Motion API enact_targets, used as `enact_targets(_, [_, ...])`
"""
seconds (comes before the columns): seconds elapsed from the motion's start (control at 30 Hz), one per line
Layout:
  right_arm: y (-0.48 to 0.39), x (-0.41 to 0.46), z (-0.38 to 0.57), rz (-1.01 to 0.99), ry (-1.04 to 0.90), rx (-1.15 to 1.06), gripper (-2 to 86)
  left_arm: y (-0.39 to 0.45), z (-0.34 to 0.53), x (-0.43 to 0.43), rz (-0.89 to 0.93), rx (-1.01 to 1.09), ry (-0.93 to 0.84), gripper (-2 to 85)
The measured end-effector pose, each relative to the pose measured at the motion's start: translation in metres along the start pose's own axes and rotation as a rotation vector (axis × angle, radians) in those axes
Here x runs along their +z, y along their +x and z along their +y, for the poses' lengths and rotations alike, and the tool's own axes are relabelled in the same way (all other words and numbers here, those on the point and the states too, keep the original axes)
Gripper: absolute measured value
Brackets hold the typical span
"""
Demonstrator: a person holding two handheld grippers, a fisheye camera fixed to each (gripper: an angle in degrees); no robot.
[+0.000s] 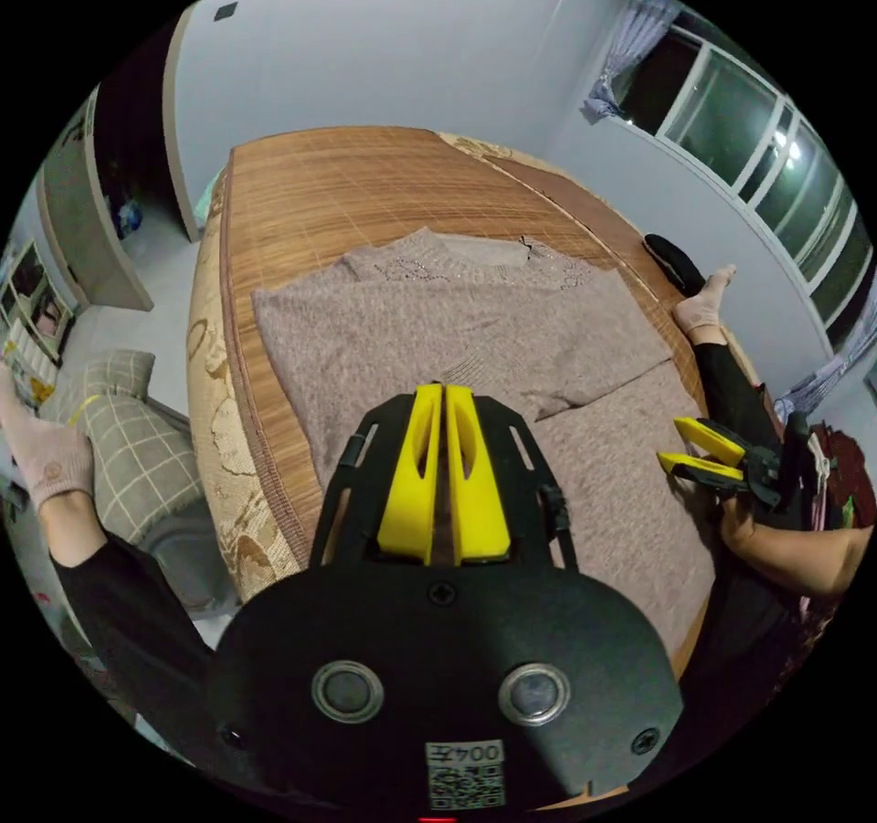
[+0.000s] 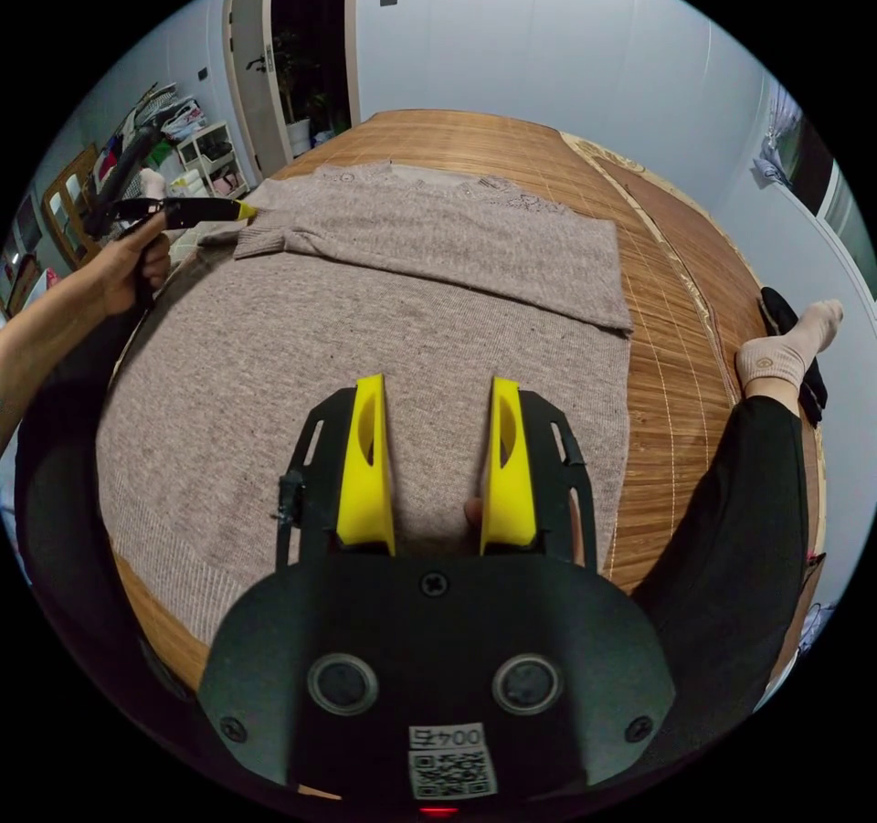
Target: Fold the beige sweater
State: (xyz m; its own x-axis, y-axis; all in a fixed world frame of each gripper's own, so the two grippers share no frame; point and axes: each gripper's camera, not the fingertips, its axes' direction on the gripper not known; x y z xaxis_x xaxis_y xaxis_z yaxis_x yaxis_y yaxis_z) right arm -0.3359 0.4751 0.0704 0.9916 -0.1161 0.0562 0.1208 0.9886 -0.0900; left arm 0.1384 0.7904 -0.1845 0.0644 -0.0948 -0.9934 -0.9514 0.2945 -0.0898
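Sleeves are laid across the spread sweater (image 2: 365, 311), whose cuff is possibly pinched by the closed left gripper (image 1: 443, 394), while the right gripper (image 2: 437, 458) is held apart above the hem.

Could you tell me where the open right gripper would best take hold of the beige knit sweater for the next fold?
Probably the ribbed hem corner of the beige knit sweater, approached from the mat's near edge: it lies flat there, and the right gripper hangs open above the sweater's lower body.
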Motion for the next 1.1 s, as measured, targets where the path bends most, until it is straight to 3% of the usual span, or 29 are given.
enact_targets(0.27, [0.003,0.012,0.007,0.002,0.001,0.001,16.2,0.022,-0.013,0.014,-0.150,0.076,-0.142,1.2])
enact_targets(0.53, [0.005,0.022,0.012,0.004,0.002,0.001,16.2,0.026,0.001,-0.021,-0.096,-0.072,0.004,3.0])
enact_targets(0.63, [0.006,0.025,0.013,0.003,0.002,0.002,16.2,0.055,0.003,-0.025,-0.017,-0.015,0.054,4.2])
enact_targets(0.8, [0.008,0.030,0.016,0.003,0.002,0.003,16.2,0.095,0.007,0.007,-0.061,0.112,-0.093,6.2])
enact_targets(1.1, [0.009,0.036,0.020,0.004,0.003,0.003,16.2,0.105,0.019,-0.014,-0.027,0.119,-0.059,6.2])
